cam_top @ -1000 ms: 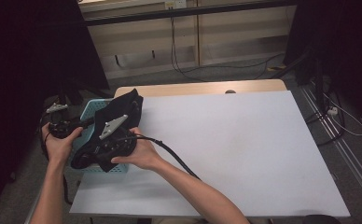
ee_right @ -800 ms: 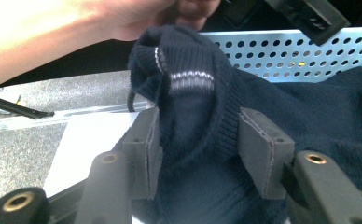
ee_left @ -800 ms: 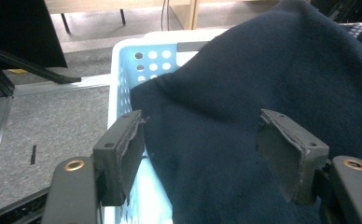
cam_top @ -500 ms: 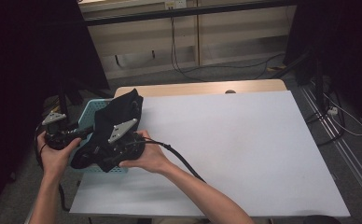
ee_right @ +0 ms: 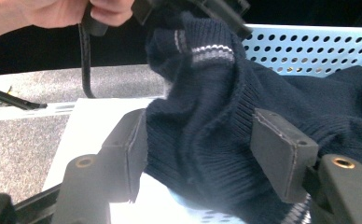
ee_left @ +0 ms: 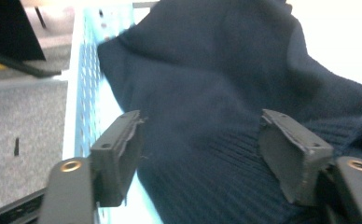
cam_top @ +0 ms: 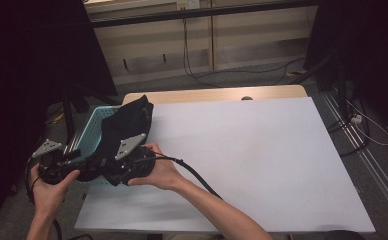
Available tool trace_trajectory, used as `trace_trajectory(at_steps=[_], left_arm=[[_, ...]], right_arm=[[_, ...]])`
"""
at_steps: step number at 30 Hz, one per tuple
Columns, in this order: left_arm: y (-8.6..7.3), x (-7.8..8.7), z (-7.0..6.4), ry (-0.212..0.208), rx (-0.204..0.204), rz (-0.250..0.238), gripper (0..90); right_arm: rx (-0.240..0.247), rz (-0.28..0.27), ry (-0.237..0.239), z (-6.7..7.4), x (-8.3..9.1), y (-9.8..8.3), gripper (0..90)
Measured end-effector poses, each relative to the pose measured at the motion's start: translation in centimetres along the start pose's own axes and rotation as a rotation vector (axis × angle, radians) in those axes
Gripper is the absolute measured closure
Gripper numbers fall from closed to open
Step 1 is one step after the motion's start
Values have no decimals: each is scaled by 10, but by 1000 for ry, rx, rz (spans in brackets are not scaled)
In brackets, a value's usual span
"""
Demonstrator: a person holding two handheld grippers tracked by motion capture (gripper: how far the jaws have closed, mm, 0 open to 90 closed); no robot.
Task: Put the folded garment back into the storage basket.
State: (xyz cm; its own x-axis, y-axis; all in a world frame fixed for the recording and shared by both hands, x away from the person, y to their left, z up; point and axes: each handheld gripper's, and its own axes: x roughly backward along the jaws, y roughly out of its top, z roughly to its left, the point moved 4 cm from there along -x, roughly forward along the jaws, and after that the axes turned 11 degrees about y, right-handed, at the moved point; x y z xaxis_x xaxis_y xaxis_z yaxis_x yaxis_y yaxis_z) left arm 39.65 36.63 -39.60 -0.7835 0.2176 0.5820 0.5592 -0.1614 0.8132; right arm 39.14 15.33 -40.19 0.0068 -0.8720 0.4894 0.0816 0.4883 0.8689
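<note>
A dark navy knit sweater [cam_top: 127, 122] lies in and over a light blue perforated basket [cam_top: 89, 127] at the table's left edge. My left gripper [cam_top: 82, 169] sits at the basket's near corner. Its jaws stand wide apart in the left gripper view [ee_left: 201, 126], above ribbed cloth [ee_left: 216, 93] that the pads do not press. My right gripper [cam_top: 111, 172] faces it from the right. Its jaws [ee_right: 200, 126] have just been opening and a fold of the sweater [ee_right: 202, 140] lies loose between them. A striped cuff [ee_right: 207, 49] rises towards the other gripper; whether it is caught there I cannot tell.
The white table top [cam_top: 242, 160] stretches wide to the right of the basket. A black cable [cam_top: 197, 175] trails from the right gripper across the right forearm. Dark stands and floor cables lie beyond the table's left and far edges.
The left hand with its gripper has moved left and nearer to the person, off the basket's near corner. The right hand has stayed in place at the sweater's near end.
</note>
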Motion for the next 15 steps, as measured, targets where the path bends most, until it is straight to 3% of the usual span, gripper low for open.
trace_trajectory(at_steps=[7, 10, 12, 13, 15], left_arm=[[-17, 0, -4, -12, 32, 34, 285], [-20, -1, -2, -61, 67, 54, 314], [-21, -1, -4, -119, 84, 78, 422], [-20, 0, -5, -132, 74, 79, 519], [-19, 0, -7, -116, 41, 95, 664]], right_arm=[[23, 9, 25, 7, -4, -1, 374], [26, 14, 18, 8, -6, -2, 396], [40, 26, 3, 7, -7, -3, 433], [44, 35, -15, 7, -8, -4, 471], [45, 38, -29, 6, -8, -3, 533]])
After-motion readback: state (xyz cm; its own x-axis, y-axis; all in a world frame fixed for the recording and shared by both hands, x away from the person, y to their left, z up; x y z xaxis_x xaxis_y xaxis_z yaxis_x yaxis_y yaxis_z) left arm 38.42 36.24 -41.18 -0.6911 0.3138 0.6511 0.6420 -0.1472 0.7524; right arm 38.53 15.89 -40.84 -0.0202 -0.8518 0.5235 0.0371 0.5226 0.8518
